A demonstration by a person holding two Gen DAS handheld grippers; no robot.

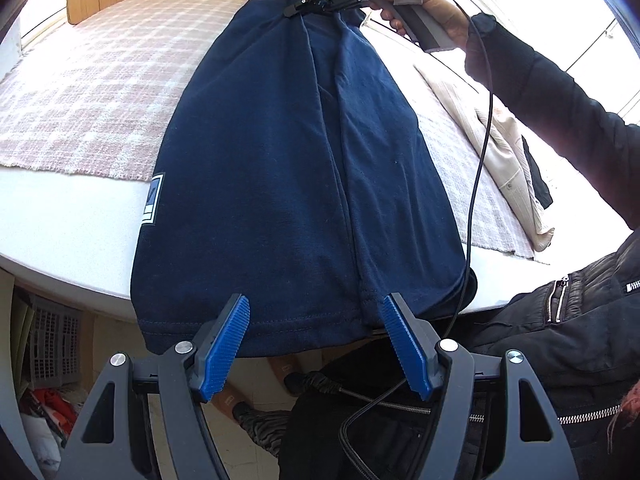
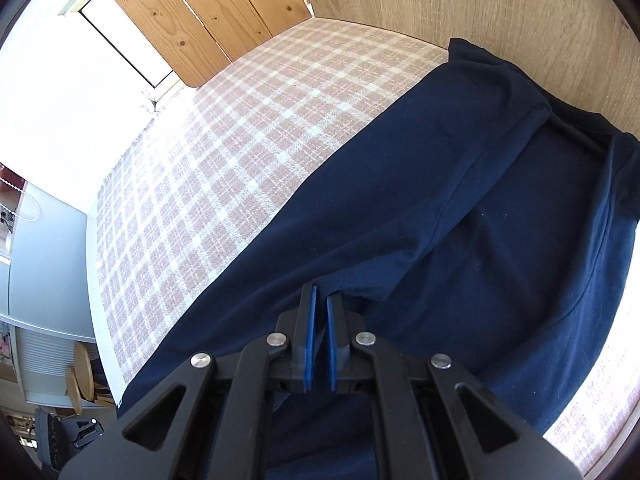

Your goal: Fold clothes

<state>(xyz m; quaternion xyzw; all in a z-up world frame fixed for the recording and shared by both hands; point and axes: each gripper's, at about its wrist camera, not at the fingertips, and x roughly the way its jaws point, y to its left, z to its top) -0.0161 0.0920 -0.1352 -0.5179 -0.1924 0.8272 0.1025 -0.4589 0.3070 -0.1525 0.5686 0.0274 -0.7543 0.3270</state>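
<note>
Now right tongs (image 2: 320, 300) pinch navy shirt (image 1: 288, 168); left tongs (image 1: 316, 312) spread wide.

A white table (image 1: 60, 236) carries a pink checked cloth (image 2: 224, 168). Ahead of the tool stand wooden boards (image 2: 192, 12), with a bright window (image 2: 60, 80) to their left. A grey crate (image 1: 52, 344) sits below.

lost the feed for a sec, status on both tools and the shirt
Left tool open at the hem, gripping nothing. Right tool shut on navy shirt, far end. Shirt folded lengthwise on plaid cloth. Nothing blocking.
</note>
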